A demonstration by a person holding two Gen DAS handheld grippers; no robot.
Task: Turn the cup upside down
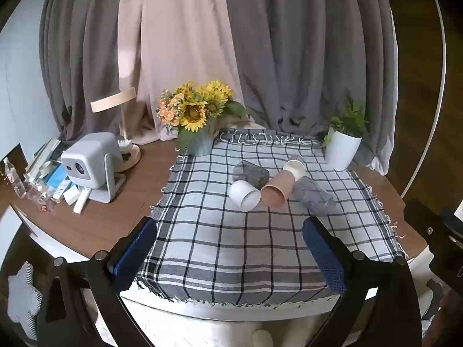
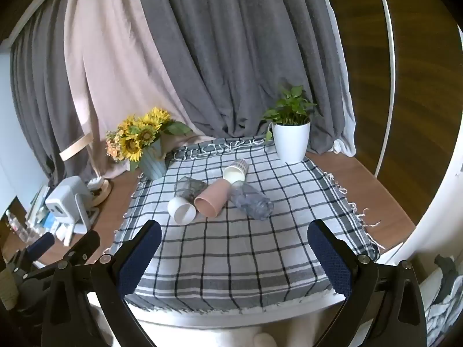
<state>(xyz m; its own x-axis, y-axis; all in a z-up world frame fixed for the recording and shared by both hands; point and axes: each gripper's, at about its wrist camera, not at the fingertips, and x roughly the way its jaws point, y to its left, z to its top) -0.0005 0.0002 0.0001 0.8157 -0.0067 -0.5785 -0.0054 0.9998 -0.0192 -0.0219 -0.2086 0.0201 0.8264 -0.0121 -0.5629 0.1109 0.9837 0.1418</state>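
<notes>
Several cups lie on their sides in a cluster on the checked cloth (image 1: 231,245) (image 2: 231,245). A white cup (image 1: 244,195) (image 2: 181,210) lies at the left, a pink cup (image 1: 275,190) (image 2: 210,197) in the middle, a clear grey cup (image 1: 314,196) (image 2: 251,202) at the right. A grey marbled cup (image 1: 250,173) (image 2: 189,188) and a patterned paper cup (image 1: 294,167) (image 2: 235,170) lie behind. My left gripper (image 1: 231,257) is open and empty, short of the cups. My right gripper (image 2: 234,260) is open and empty, also short of them.
A sunflower vase (image 1: 199,141) (image 2: 153,162) stands at the cloth's back left, a white potted plant (image 1: 343,147) (image 2: 290,141) at the back right. A projector (image 1: 92,164) (image 2: 68,202), a lamp (image 1: 121,127) and clutter sit on the wooden table at the left. Curtains hang behind.
</notes>
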